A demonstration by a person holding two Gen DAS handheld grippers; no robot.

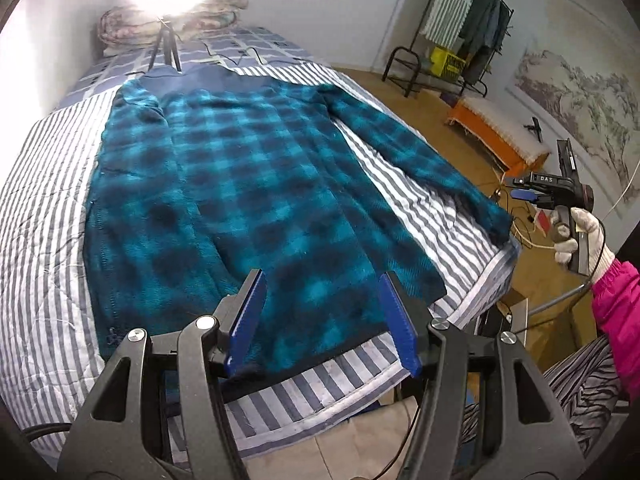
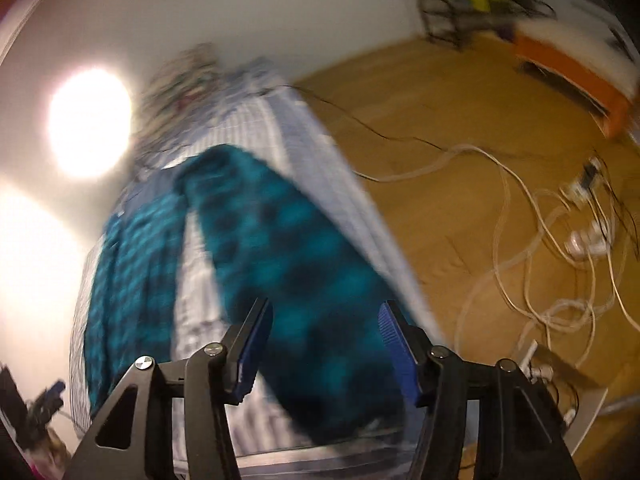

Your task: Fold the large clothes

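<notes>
A large teal and black plaid fleece garment (image 1: 256, 184) lies flat on the striped bed (image 1: 44, 216), hem towards me, one sleeve (image 1: 404, 152) stretched to the bed's right edge. My left gripper (image 1: 324, 320) hovers open above the hem, with nothing between its blue pads (image 1: 248, 320). Off the bed's right edge, near the cuff, a gloved hand (image 1: 576, 236) holds my right gripper (image 1: 530, 197). The right wrist view is blurred: my right gripper (image 2: 326, 352) stands open over the sleeve (image 2: 296, 264), its pads apart from the cloth.
A tripod (image 1: 164, 48) and folded bedding (image 1: 216, 12) sit at the head of the bed under a bright lamp. Right of the bed, on the wooden floor, stand an orange bench (image 1: 492, 136) and a clothes rack (image 1: 468, 28), with loose cables (image 2: 560, 240).
</notes>
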